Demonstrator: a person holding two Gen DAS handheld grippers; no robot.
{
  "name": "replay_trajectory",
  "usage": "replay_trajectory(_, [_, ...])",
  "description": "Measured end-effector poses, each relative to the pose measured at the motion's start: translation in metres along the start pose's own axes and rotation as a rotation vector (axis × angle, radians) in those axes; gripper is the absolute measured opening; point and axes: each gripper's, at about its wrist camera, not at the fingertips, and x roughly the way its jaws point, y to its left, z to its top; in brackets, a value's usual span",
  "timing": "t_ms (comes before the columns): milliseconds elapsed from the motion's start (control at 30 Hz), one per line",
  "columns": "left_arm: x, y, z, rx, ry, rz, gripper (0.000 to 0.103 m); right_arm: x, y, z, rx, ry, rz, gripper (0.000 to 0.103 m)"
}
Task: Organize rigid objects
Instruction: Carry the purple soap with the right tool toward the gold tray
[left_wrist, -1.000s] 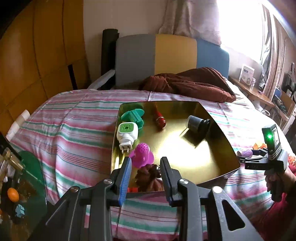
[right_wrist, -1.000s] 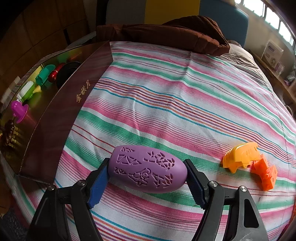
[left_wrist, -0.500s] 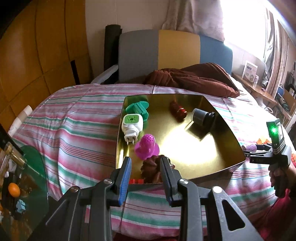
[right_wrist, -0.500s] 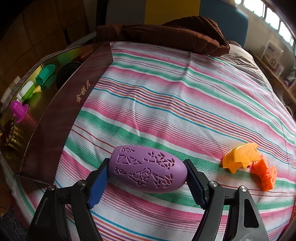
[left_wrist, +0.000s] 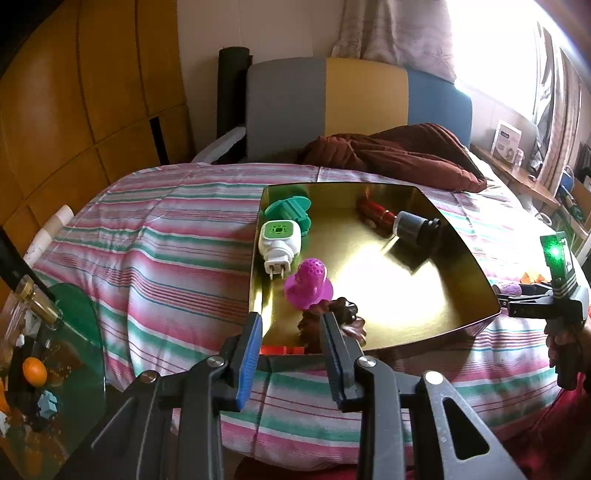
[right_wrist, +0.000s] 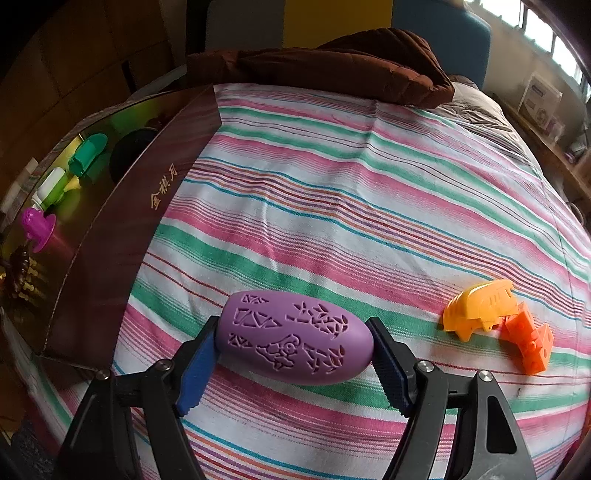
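A gold-lined box (left_wrist: 454, 258) sits on the striped bed. In it lie a green spool (left_wrist: 290, 214), a white-green plug (left_wrist: 279, 242), a magenta perforated piece (left_wrist: 308, 284), a brown lumpy item (left_wrist: 334, 321), a red cylinder (left_wrist: 376, 212) and a black cylinder (left_wrist: 412, 227). My left gripper (left_wrist: 291, 350) is open and empty, at the box's near edge. My right gripper (right_wrist: 291, 354) is shut on a purple carved oval (right_wrist: 295, 336), low over the bed, right of the box (right_wrist: 122, 229).
A yellow-orange toy (right_wrist: 476, 308) and an orange block toy (right_wrist: 528, 341) lie on the bed to the right of the oval. A brown blanket (right_wrist: 325, 66) lies at the bed's head. A glass side table (left_wrist: 40, 354) with small items stands at left.
My left gripper has pulled back and risen, so the box looks farther off. The red cylinder has rolled right, against the black one. The right gripper holds the oval still.
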Motion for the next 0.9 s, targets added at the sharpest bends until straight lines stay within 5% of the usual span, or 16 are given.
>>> replay_trajectory(400, [-0.005, 0.008, -0.005, -0.009, -0.019, -0.003, 0.032, -0.009, 0.003, -0.003, 0.021, 0.022, -0.040, 0.077])
replay_trajectory(900, [-0.005, 0.022, -0.014, -0.045, -0.015, -0.004, 0.032, -0.081, 0.072, 0.026, -0.018, -0.180, 0.129, 0.077])
